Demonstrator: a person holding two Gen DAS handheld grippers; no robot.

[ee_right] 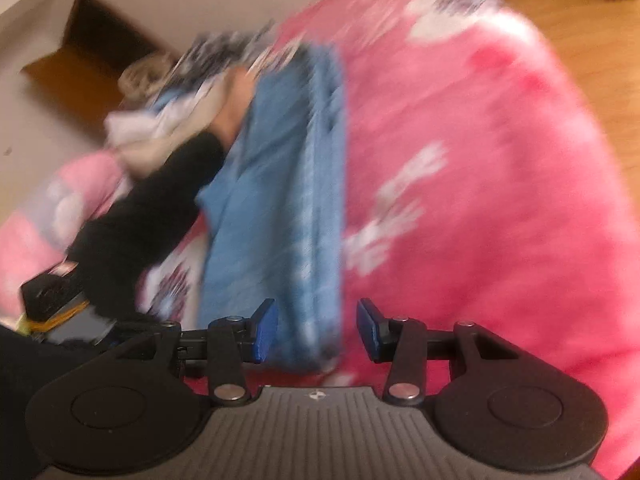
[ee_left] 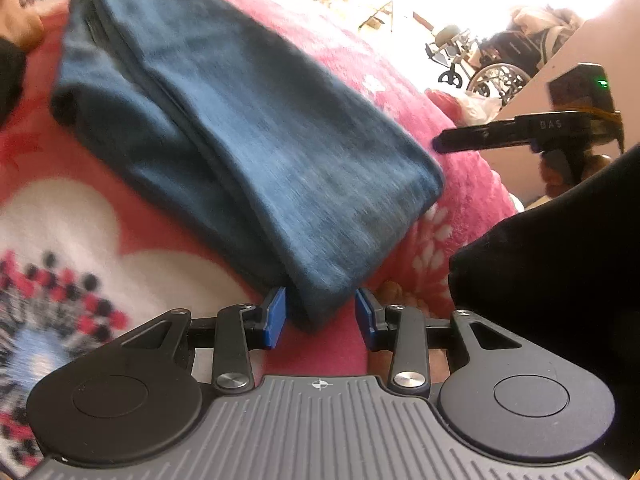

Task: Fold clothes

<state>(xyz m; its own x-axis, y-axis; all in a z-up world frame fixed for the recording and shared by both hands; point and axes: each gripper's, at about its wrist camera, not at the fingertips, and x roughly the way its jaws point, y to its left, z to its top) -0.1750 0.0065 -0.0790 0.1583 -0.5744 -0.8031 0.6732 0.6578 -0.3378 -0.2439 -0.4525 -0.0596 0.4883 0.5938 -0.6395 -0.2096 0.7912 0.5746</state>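
A blue garment (ee_left: 240, 128), its kind not to be told, is seen lying folded into a long, layered strip on a pink fleece blanket (ee_left: 460, 184) with white flower prints. Its long edges are stacked and its near end is doubled over. So much folding is shown as done; whether a further fold across the length is wanted, or the strip is the finished shape, cannot be settled from these views.

The left gripper (ee_left: 320, 318) is held low at the near end of the strip, its blue-padded fingers (ee_left: 275, 322) spread with the cloth's end lying between them but not pinched. The right gripper (ee_right: 317, 330) is likewise held at an end of the garment (ee_right: 288, 184), fingers spread, nothing clamped. The right-wrist view is blurred. A black sleeve (ee_left: 560, 264) is seen at the right.
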